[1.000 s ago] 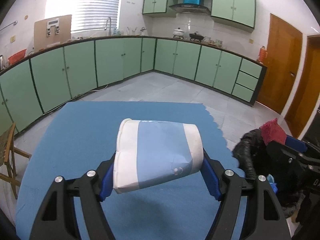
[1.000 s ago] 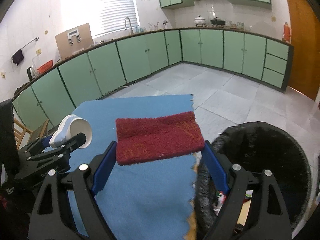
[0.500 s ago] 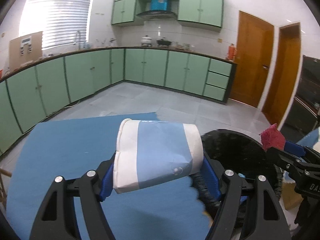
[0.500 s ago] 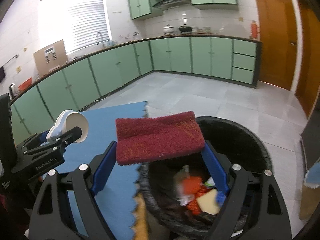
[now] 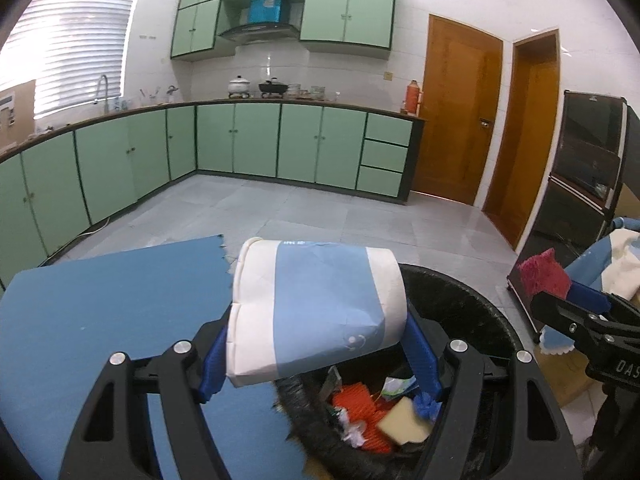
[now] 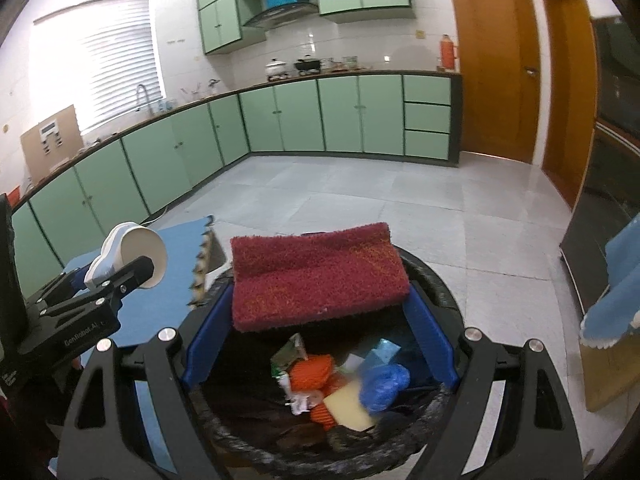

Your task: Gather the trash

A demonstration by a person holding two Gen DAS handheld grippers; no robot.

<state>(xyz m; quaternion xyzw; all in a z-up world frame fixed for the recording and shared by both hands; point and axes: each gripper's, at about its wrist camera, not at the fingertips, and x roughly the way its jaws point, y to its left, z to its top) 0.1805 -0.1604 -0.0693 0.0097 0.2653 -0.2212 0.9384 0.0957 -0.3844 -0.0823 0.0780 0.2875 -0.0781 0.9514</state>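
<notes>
The left gripper (image 5: 316,336) clamps a crushed paper cup (image 5: 316,312) between its jaws; the right gripper (image 6: 318,312) clamps a red scouring pad (image 6: 316,276). Below the right jaws gapes the black bin (image 6: 436,280); centre the cup likewise before releasing

Left gripper (image 5: 316,344) tilted downward, jaws clamped on a load, right gripper (image 6: 320,320) likewise clamped, angled down
</notes>
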